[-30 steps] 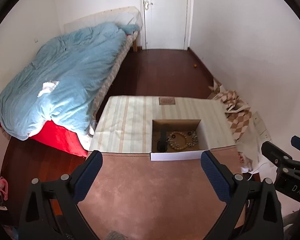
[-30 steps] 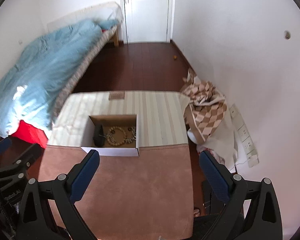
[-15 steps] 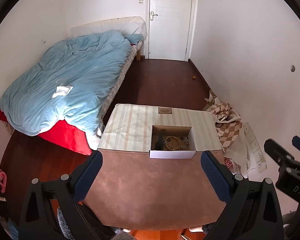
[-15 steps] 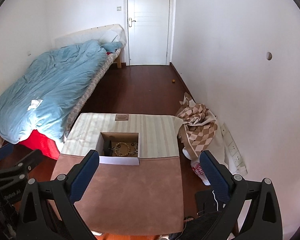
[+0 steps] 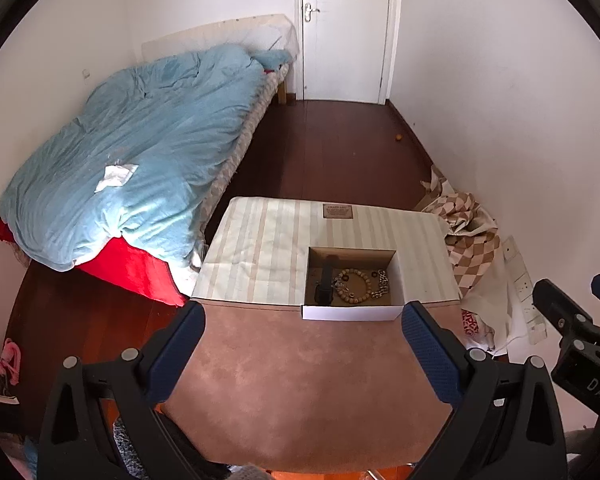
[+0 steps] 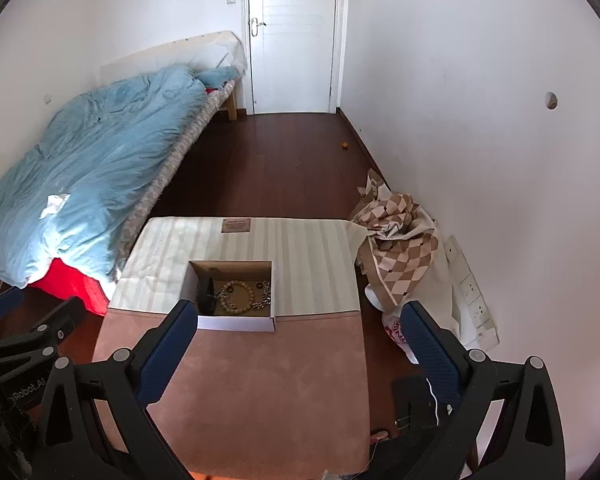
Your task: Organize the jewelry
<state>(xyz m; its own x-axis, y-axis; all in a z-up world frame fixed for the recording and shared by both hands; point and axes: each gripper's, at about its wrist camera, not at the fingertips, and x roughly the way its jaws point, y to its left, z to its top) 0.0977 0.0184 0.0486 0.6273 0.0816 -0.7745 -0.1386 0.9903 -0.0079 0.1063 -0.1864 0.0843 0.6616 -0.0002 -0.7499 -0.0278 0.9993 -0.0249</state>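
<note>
Lying in open white box [image 5: 352, 313]: wooden bead bracelet [image 5: 354, 286], silver chain [image 5: 382, 285] | both hand-held grippers released, empty

- We see a white box [image 5: 350, 313] with a brown inside, holding tan wooden beads [image 5: 354, 286] and what may be a silvery chain [image 5: 382, 284].
- Our table [image 5: 300, 380] is dusty pink, the cloth [image 5: 260, 256] beyond cream-striped.
- The duvet [image 5: 140, 152] is pale blue over red; the gripper pads [image 6: 168, 354] navy.
- The fabric [image 6: 400, 248] is tan-and-cream check.

One box [image 5: 352, 313], one bead bracelet [image 5: 354, 286], one chain [image 5: 382, 284], one bed [image 5: 140, 152].
</note>
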